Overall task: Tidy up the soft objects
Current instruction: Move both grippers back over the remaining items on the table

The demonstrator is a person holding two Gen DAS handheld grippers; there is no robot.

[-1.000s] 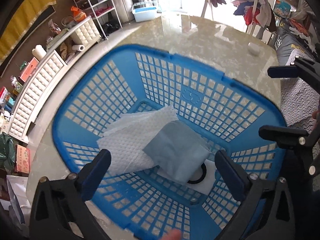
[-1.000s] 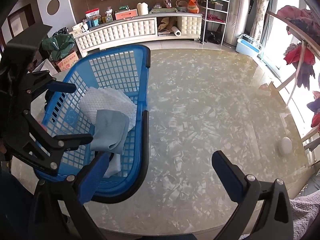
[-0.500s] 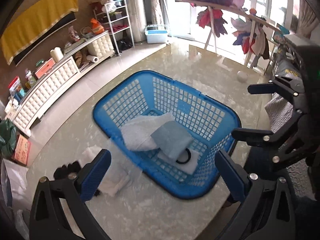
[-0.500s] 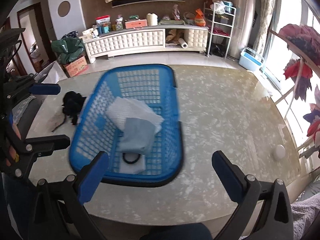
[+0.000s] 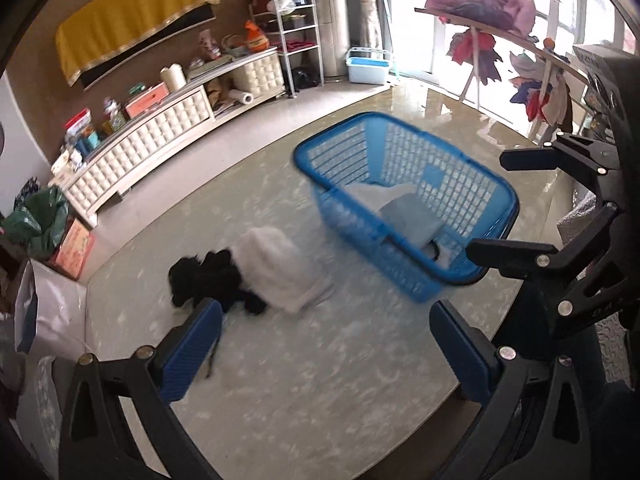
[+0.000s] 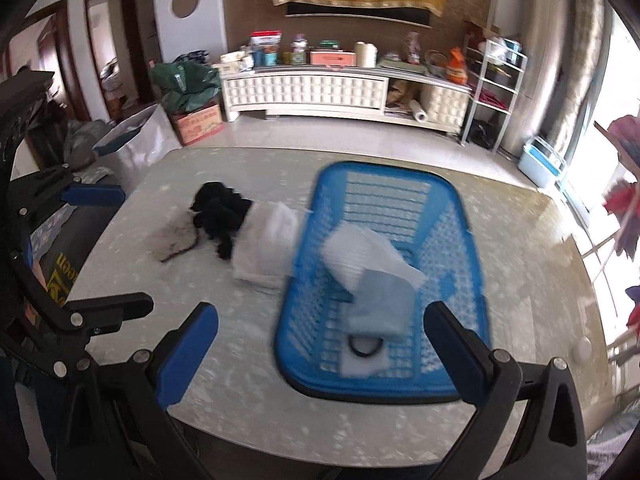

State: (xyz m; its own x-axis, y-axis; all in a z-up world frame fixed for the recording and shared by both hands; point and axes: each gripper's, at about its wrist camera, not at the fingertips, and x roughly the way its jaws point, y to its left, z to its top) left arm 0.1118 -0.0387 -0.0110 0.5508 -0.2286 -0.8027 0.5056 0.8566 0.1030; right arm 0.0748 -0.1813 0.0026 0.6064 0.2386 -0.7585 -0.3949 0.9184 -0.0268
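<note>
Both the left gripper (image 5: 326, 344) and right gripper (image 6: 320, 340) hover empty with fingers spread above the table (image 6: 248, 380), between pickups: the basket (image 6: 472, 248) at right holds folded cloths (image 6: 368, 256), so next comes reaching left for the white cloth (image 6: 266, 244) and black garment (image 6: 220, 208) beside it.

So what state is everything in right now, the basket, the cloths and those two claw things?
blue basket: upright on the table, holding cloths
white cloth: in the basket
grey-blue cloth: in the basket, partly over the white one
white towel: on the table beside the basket
black cloth: bunched on the table
left gripper: open, empty
right gripper: open, empty
</note>
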